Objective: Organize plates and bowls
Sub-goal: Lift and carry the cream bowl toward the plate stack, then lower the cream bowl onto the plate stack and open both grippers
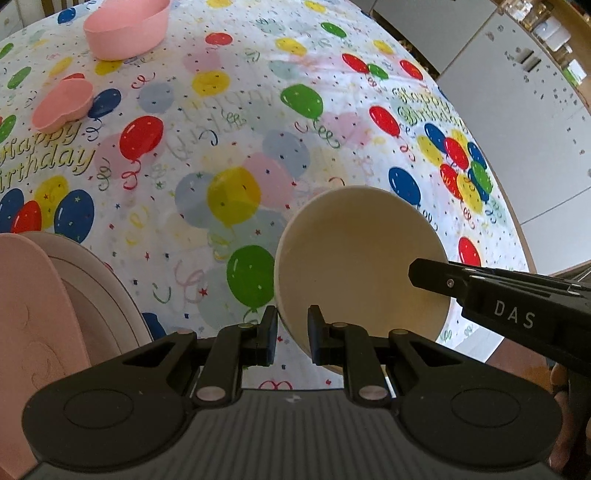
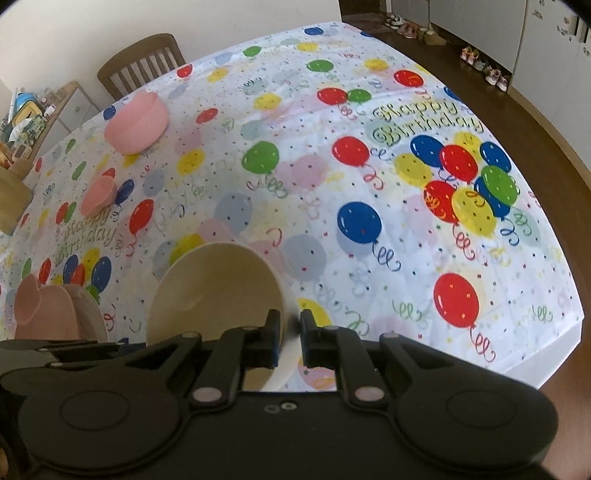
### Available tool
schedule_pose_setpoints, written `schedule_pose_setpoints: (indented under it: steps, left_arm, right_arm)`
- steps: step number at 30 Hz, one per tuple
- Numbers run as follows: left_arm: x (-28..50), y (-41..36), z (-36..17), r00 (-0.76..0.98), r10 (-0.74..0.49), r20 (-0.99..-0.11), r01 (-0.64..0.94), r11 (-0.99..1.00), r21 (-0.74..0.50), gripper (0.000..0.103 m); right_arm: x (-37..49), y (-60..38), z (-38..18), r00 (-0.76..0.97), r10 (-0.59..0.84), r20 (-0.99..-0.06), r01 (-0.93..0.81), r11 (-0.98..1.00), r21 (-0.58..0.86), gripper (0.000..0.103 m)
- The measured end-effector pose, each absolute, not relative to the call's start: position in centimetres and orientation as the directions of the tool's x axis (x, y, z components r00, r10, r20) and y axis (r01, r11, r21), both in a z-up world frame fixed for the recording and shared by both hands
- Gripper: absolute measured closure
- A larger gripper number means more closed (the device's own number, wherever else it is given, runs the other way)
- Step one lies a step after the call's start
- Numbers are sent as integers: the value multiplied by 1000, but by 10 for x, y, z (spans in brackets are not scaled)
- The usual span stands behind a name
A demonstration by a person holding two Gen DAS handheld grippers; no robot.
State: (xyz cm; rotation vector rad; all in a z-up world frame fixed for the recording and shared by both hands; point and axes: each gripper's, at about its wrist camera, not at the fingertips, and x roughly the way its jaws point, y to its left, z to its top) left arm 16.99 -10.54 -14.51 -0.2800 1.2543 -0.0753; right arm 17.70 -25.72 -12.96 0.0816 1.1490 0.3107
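Holding one cream bowl (image 1: 354,266) between them, both grippers have it lifted off the tabletop (image 1: 229,122) and tipped on its side, so the open mouth faces the left wrist camera. The left gripper (image 1: 292,338) has its fingers clenched on the bowl's near-left rim, one pad outside the wall and one inside. The right gripper (image 2: 287,341) is clamped the same way on the opposite rim, with its left pad inside the bowl and its right pad on the outer wall (in the left wrist view it shows as the black arm marked DAS, reaching into the bowl from the right).

The bowl hangs over the near part of the tabletop, above the balloon-print birthday cloth (image 2: 388,258). Just beside it, towards the near-left corner, sits a stack of pink plates (image 1: 33,314), the top one a mouse-ear shape in the right wrist view. Farther back along the left side there's a small pink mouse-ear dish (image 1: 62,105), and beyond that, near the far-left corner, a bigger pink bowl (image 1: 127,31) of the same eared shape. Both of those are well apart from the cream bowl.

A wooden chair (image 2: 142,64) stands behind the far edge, and shoes (image 2: 484,66) line the floor by the white cabinets off the right side.
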Motion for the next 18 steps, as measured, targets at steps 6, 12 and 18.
schedule_pose_setpoints:
  steps: [6,12,18]
  left_arm:
    - [169,-106,-147,306,-208,-929,-84,966,-244,87]
    - [171,-104,-147,303,-214,-928,-89,964,-252,86]
    - [168,-99,-140,322,-212,-923,-85,964,-251,86]
  right_arm:
    - [174,-258,-137,358,281,-890,-188,956,226,93]
    - [174,-261,-137,348,292,-891,-173,954,245,91]
    - [172,-261,-133,362,280,-889,-162,958,236,82]
